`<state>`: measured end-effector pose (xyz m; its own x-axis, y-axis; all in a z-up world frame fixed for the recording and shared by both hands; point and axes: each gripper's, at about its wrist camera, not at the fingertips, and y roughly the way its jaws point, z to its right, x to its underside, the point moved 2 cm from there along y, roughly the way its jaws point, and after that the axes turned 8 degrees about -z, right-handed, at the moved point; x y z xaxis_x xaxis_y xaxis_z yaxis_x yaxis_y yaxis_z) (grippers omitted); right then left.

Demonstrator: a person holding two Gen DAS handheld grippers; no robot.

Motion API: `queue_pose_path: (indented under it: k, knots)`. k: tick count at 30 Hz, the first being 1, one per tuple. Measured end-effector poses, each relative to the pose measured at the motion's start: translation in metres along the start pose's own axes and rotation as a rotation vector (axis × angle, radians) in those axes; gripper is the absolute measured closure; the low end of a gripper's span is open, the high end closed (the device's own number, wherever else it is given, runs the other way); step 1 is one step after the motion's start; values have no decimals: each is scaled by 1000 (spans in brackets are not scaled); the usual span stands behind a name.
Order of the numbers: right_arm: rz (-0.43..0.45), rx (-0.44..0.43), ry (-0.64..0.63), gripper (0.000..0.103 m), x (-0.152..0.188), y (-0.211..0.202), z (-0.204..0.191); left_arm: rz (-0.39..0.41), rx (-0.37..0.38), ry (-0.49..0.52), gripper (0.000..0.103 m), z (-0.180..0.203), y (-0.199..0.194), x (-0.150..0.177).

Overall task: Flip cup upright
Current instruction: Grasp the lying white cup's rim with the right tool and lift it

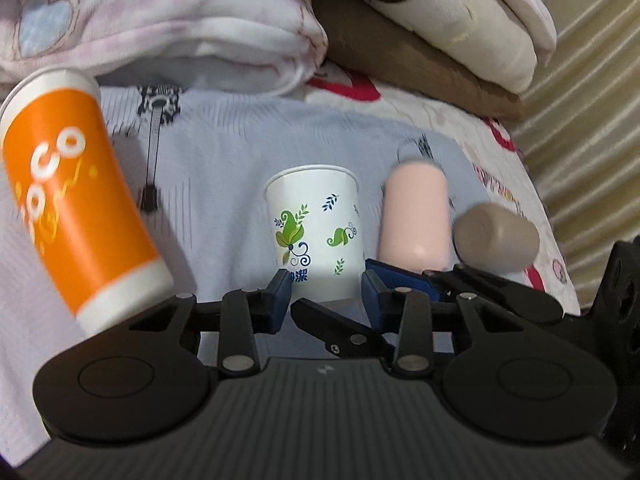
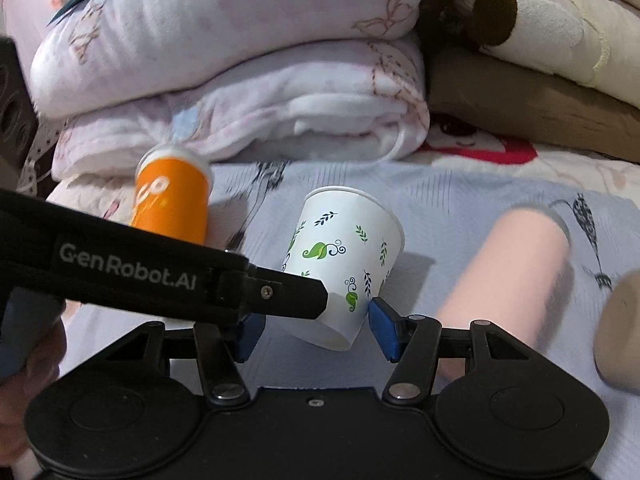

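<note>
White leaf-print paper cup (image 1: pixel 316 236) stands mouth-up on the bed between both claws.

The left claw (image 1: pixel 325 294) is spread wide with its blue pads apart on either side of the cup's base; the right claw (image 2: pixel 316 330) is likewise open around the base, and whether any pad touches cannot be told. An orange cup (image 1: pixel 76 208) stands tilted to the left; a pink cup (image 1: pixel 414 220) and a tan cup (image 1: pixel 496 240) lie to the right on the pale blue bedsheet (image 1: pixel 224 168), with folded blankets (image 2: pixel 240 80) stacked behind.
</note>
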<state>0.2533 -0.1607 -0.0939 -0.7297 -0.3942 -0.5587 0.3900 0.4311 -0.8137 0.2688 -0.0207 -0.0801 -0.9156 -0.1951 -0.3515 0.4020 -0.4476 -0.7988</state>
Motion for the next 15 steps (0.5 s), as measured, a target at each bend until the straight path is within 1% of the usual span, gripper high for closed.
queue_pose_path:
  k: [3,7,9,12,13,15]
  knots:
    - [-29,-22,25,41,8,-7,-2,-17,-7,-4,66,5,-7,13]
    - [-59,-29,20,41,23,-22,-11,-59,28,-36,66,4,-18,30]
    - [-76,-40,24,41,32,-30,-14,-81,21,-49,66,3,-20,38]
    - [-112,-103,59,44,44,-40,-18,-88,8,-60,66,4,-20,48]
    - [-118,-105,54,44,47,-43,-21,-89,8,-52,66,6,-21,51]
    - [-128,-76,23,44,51,-45,-27,-102,25,-52,66,9,-20,55]
